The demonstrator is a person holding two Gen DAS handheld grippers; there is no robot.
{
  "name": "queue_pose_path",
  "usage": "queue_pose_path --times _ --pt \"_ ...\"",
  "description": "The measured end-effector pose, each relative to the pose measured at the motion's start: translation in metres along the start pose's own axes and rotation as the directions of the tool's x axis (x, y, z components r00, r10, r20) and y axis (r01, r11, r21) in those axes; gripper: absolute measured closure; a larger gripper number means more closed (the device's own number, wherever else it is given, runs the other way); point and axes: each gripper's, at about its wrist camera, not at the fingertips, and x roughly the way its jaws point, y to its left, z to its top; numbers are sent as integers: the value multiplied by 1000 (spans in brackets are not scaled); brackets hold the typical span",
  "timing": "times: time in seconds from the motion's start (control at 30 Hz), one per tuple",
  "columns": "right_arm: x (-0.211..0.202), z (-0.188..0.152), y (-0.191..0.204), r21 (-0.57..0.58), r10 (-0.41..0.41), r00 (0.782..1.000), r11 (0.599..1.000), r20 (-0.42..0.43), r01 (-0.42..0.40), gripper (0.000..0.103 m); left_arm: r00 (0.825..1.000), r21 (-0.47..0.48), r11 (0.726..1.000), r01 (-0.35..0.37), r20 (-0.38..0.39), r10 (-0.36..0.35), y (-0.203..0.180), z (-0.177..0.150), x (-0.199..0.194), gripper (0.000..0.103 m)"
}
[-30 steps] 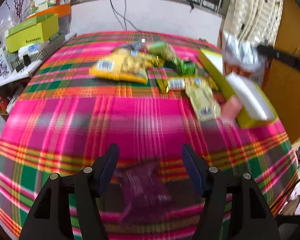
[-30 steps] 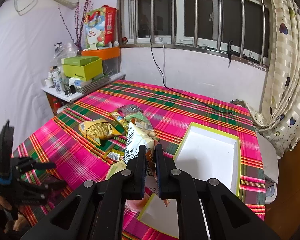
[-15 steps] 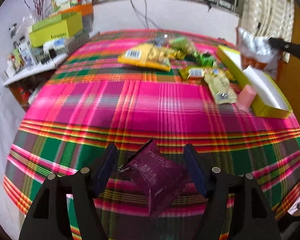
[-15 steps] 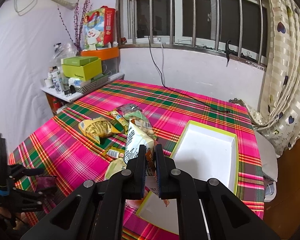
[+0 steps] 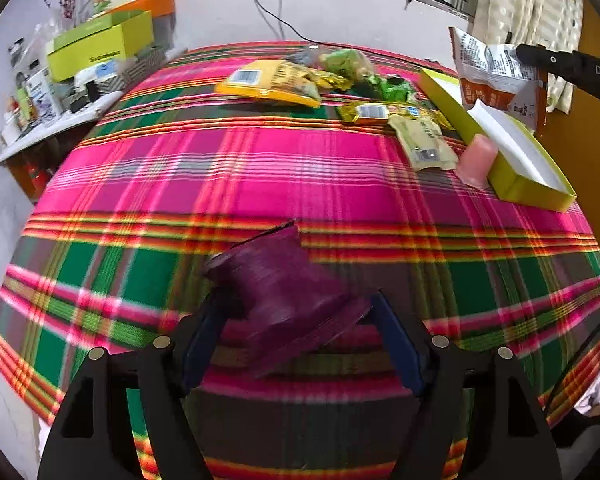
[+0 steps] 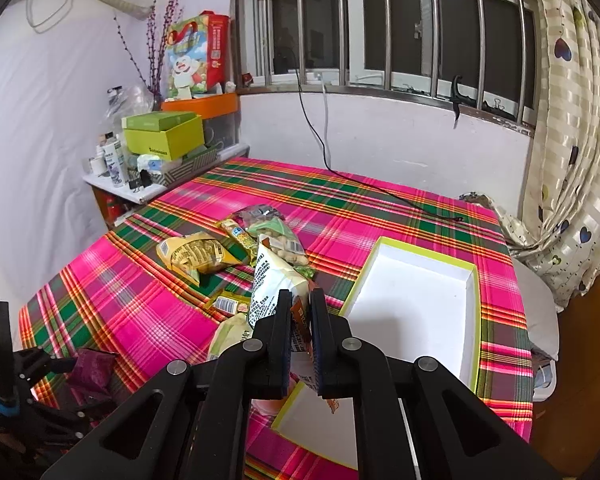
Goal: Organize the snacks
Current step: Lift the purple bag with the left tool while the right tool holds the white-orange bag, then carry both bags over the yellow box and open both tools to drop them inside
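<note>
Tablecloth (image 5: 260, 168): purple packet (image 5: 284, 292) nearer now

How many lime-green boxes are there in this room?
2: an open tray box with a white inside on the plaid cloth, and a lidded box on the side shelf. Clutter there may hide more.

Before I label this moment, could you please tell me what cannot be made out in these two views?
- Purple packet, left wrist view: motion blur hides its print and whether the open left claw touches it.
- White-and-brown packet, right wrist view: the shut right claw covers its lower part; text too small.
- Green-rimmed box, right wrist view: near corner hidden behind the claw.
</note>
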Motion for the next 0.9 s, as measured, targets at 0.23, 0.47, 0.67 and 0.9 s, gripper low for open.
queue_pose_path --times 0.23,0.47,0.67,0.9 --pt "1 -1 -3 7 -5 1000 1000 1 5 96 998 -7 999 -49 30 49 6 15 11 52" --pt "0 -4 -8 18 -11 1000 1000 3 11 96 999 17 1000 -13 44 12 10 14 8 58" --pt "-4 -4 -13 26 -20 1000 999 10 20 96 998 12 999 31 57 -32 11 18 4 62" --pt "-10 -6 -26 49 -43 999 998 17 42 96 990 26 995 93 101 -95 1 34 -9 62"
